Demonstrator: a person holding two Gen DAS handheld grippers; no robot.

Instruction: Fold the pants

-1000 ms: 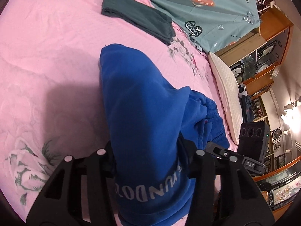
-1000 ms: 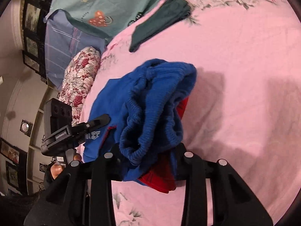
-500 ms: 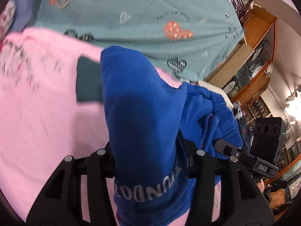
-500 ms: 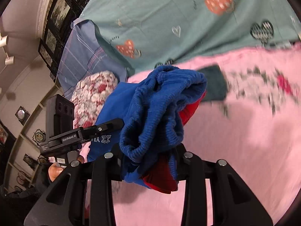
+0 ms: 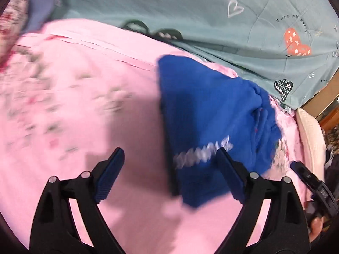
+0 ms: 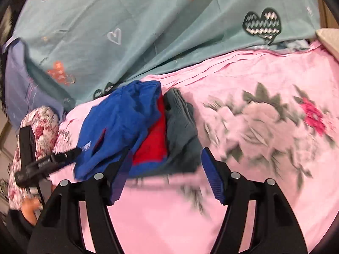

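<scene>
Half a second ago both tools were clamped on the blue pants; now both have let go. The left tool (image 5: 169,167) stands with its fingers spread wide, and the right tool (image 6: 165,169) is spread the same way, with nothing between the pads of either.

The blue pants (image 5: 211,114) now lie in a folded bundle on the pink bedspread (image 5: 74,105) instead of hanging up in front of the cameras. In the right wrist view the bundle (image 6: 118,127) shows its red lining and rests partly on top of the dark green folded garment (image 6: 180,122), which earlier lay well apart from it.

The pile sits close to the far edge of the pink spread, just beside the teal heart-print quilt (image 6: 127,31). A floral pillow (image 6: 40,122) lies on the left side of the right wrist view, and a cream pillow (image 5: 309,131) sits at the right edge in the left wrist view. Wide bare pink spread lies left of the pants in the left wrist view, and right of the pile over the printed flower (image 6: 260,122). Both views are blurred.
</scene>
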